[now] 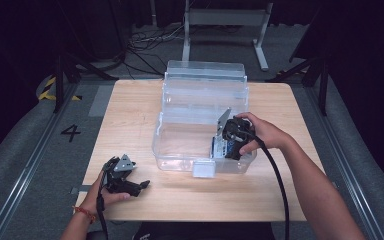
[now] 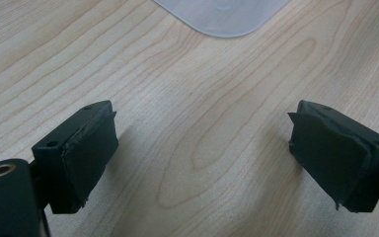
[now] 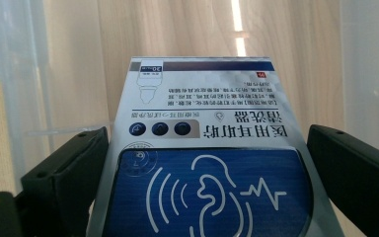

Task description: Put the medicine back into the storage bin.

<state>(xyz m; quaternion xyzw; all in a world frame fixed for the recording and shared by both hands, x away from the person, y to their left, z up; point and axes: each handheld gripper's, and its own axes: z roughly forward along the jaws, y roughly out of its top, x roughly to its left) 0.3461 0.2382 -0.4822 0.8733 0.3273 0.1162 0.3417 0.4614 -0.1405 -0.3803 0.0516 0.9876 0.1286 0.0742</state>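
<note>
You are lowering a blue-and-white carton point(image 3: 205, 163) into the clear plastic bin point(image 1: 180, 155) at centre frame, your right gripper point(image 1: 230, 145) clamping its flat sides. Keep it square and clear of the glossy wall. At lower left, your left gripper point(image 1: 125, 182) is resting spread wide, empty, on the pale woodgrain table point(image 1: 130, 110).

Black tongs point(image 1: 141, 186) with grey three-cornered plates, trailing black cables; a red wristband point(image 1: 85, 212).

A light wooden table point(image 1: 130, 115) stands on grey floor point(image 1: 25, 165), dark curtains point(image 1: 20, 40) behind.
</note>
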